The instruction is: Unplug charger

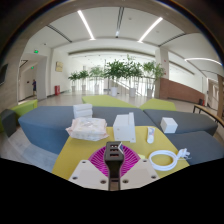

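My gripper [113,160] is shut on a black charger [114,154], which stands upright between the magenta pads [98,160] with its slotted top facing me. It is held above the yellow table [72,155]. Beyond the fingers a white power strip [124,126] lies on the table, apart from the charger. A coiled white cable [166,157] lies to the right of the fingers. I cannot see the charger's lower part.
A clear plastic bag of white items [87,128] lies left of the power strip. A small white block [169,125] and a small white piece [150,133] lie to its right. Grey seating [45,125] rings the table. Potted plants [125,72] stand far behind.
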